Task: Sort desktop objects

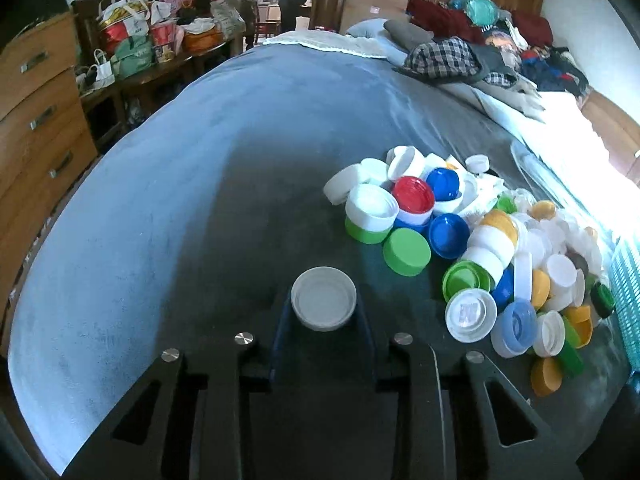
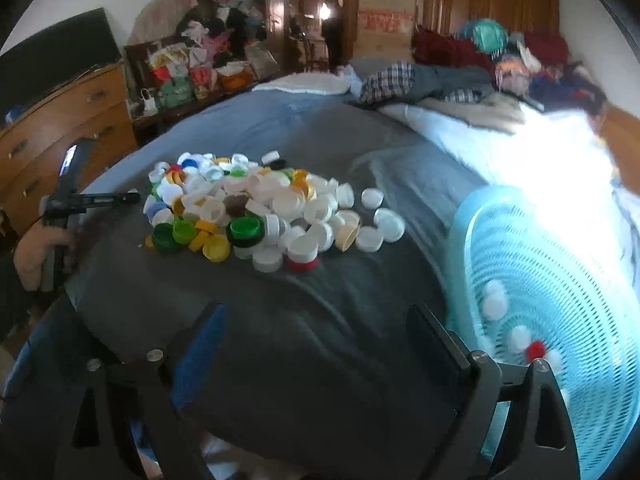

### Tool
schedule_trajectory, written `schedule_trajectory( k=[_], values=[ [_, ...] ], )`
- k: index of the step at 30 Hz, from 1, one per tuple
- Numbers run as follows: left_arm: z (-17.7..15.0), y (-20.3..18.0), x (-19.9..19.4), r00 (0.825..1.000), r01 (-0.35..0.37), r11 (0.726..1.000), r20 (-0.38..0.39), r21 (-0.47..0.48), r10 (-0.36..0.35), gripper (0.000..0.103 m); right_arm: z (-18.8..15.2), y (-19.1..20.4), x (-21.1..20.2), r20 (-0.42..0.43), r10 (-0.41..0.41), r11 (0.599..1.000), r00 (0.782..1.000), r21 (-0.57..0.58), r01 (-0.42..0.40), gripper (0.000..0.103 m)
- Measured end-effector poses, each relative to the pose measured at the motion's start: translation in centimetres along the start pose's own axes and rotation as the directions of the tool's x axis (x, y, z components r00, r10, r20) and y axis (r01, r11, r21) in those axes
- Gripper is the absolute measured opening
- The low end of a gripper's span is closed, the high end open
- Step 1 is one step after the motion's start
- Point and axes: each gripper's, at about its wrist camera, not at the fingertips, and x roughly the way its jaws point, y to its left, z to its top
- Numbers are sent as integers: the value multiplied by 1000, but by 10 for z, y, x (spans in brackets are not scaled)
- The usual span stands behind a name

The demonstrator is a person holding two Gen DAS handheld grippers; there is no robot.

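Left wrist view sits low and close over the grey blanket (image 1: 200, 184), and it catches what the other camera cannot: a white cap (image 1: 323, 298), hollow side up, pinched between the two fingers of the left gripper (image 1: 323, 312), with the jaws drawn in snug against its sides. Just to the right of it lies the pile of caps (image 1: 460, 248), seen up close, with a red cap (image 1: 413, 195), two blue ones, and a green cap (image 1: 406, 251) lying nearest the held one but apart from it. Only a sliver of the turquoise basket (image 1: 628, 304) peeks in at the far right edge. Right wrist view pulls back and shows the whole spread: the same heap (image 2: 256, 208) in the middle of the blanket (image 2: 320, 312), the left gripper's body (image 2: 76, 196) coming in from the left in the person's hand (image 2: 36, 256), and the turquoise basket (image 2: 560, 288) large on the right, with several white caps and a red one (image 2: 535, 349) inside it. The right gripper (image 2: 316, 340) hangs above bare blanket on the near side of the heap, jaws spread wide, holding and touching nothing. A wooden dresser (image 2: 60, 128) stands at far left.
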Motion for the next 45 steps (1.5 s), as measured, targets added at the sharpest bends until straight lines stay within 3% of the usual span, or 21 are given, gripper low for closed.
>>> schedule_trajectory(
  k=[2, 9, 12, 15, 17, 22, 26, 29, 33, 35, 37, 39, 41, 42, 45],
  values=[
    [0, 1, 2, 1000, 6, 1000, -2, -3, -6, 27, 5, -7, 14, -10, 40, 998, 999, 45, -40, 94],
    [0, -2, 4, 1000, -5, 1000, 15, 17, 5, 27, 45, -24, 54, 47, -27, 995, 999, 101, 22, 80],
    [-2, 2, 4, 1000, 16, 1000, 19, 2, -16, 27, 59, -27, 75, 52, -86, 993, 995, 87, 82, 76],
    [-3, 4, 5, 999, 32, 999, 26, -7, -32, 27, 64, -29, 88, 43, -185, 982, 982, 54, 182, 61],
    [-4, 4, 5, 999, 29, 1000, 31, -4, -29, 27, 64, -29, 85, 51, -213, 977, 976, 34, 211, 56],
    [-6, 5, 5, 999, 35, 999, 39, -5, -35, 27, 41, -9, 85, 58, -306, 935, 950, -169, 311, 53],
    [-6, 6, 5, 998, 42, 999, 40, -9, -42, 27, 20, 4, 85, 87, -274, 903, 958, -320, 287, 61],
    [-6, 7, 5, 998, 44, 999, 40, -9, -43, 27, 14, 2, 82, 115, -295, 869, 949, -381, 316, 63],
    [-6, 5, 5, 998, 45, 999, 41, -10, -45, 28, 7, 7, 81, 105, -259, 861, 960, -426, 279, 74],
    [-6, 5, 5, 998, 44, 999, 41, -9, -43, 28, 8, 11, 77, 72, -217, 894, 973, -386, 228, 76],
    [-6, 5, 5, 998, 45, 999, 41, -9, -45, 28, 11, 19, 68, 53, -96, 945, 994, -310, 108, 79],
    [-6, 6, 5, 998, 45, 999, 43, -8, -44, 28, 17, 20, 65, 8, 80, 983, 997, -168, -78, 73],
    [-6, 5, 5, 998, 46, 999, 42, -9, -46, 28, 18, 20, 70, -7, 187, 980, 982, -61, -187, 58],
    [-6, 5, 5, 998, 47, 999, 42, -11, -47, 28, 18, 21, 74, -15, 209, 977, 978, -39, -210, 47],
    [-6, 5, 4, 998, 52, 999, 43, -14, -52, 28, 18, 18, 87, -12, 185, 983, 983, -14, -185, 45]
  ],
)
